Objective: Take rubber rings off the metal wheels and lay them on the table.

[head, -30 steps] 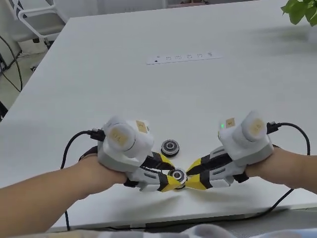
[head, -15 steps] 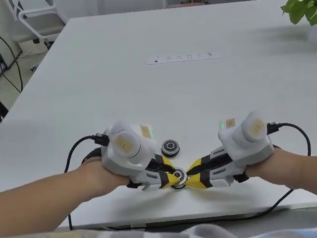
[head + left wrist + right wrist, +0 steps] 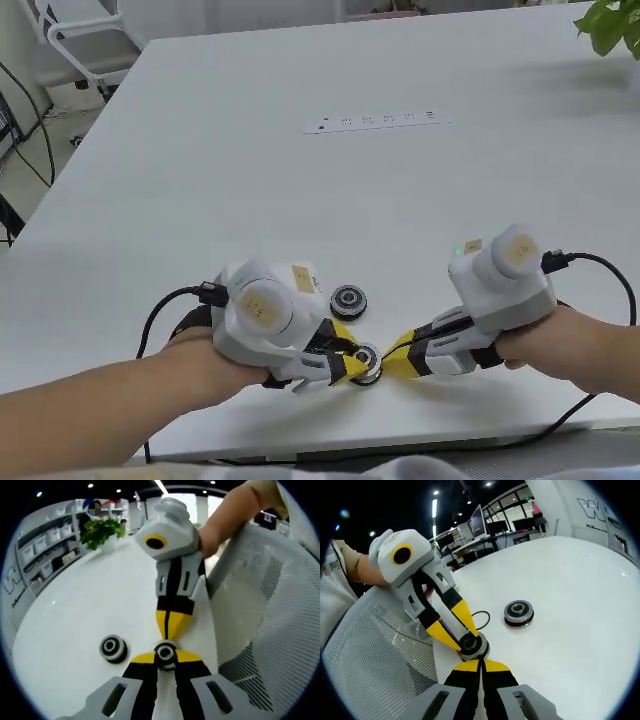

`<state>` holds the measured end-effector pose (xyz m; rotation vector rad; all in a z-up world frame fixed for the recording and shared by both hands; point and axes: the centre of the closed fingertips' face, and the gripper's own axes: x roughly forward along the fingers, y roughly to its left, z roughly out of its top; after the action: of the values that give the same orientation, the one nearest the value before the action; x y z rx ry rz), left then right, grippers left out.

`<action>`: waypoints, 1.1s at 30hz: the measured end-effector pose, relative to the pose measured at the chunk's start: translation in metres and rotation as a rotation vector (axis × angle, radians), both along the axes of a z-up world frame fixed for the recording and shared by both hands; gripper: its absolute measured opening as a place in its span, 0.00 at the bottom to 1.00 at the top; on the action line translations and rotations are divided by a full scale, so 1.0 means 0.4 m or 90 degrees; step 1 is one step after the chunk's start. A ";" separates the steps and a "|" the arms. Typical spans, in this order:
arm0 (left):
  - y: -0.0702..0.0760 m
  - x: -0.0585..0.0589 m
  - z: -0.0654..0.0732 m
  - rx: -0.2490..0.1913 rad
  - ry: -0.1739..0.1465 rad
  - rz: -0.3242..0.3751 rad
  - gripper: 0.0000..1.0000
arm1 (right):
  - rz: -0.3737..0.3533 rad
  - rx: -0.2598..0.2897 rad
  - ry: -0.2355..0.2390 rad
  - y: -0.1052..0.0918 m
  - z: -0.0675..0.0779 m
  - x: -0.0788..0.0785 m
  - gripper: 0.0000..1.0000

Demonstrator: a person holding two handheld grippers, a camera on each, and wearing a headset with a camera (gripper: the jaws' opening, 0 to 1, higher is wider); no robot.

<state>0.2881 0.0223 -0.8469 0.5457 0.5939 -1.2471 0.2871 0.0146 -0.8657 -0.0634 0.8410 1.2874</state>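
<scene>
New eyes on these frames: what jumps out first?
The left hand-held gripper and the right hand-held gripper meet tip to tip on a small metal wheel near the front edge of the table, the left clamped on it. A second wheel lies free just behind.

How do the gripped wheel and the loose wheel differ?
The gripped wheel sits between the left gripper's jaws, with the right gripper's shut tips at its rim; the loose wheel lies flat, untouched. The gripped wheel is nearer the table edge; the loose wheel sits farther in. Both show a dark ring around a metal hub.
</scene>
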 end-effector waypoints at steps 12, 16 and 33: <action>0.000 0.002 0.000 0.006 -0.010 0.003 0.12 | -0.090 0.066 0.112 -0.008 0.039 0.005 0.00; 0.000 0.001 0.001 0.008 -0.010 0.005 0.12 | -0.094 0.080 0.120 -0.005 0.051 0.000 0.00; -0.003 0.004 0.000 0.003 -0.001 0.021 0.12 | -0.094 0.094 0.128 0.016 0.071 -0.014 0.00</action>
<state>0.2898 0.0212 -0.8468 0.5399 0.6024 -1.2141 0.2816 0.0209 -0.8373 0.2453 0.9007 1.2256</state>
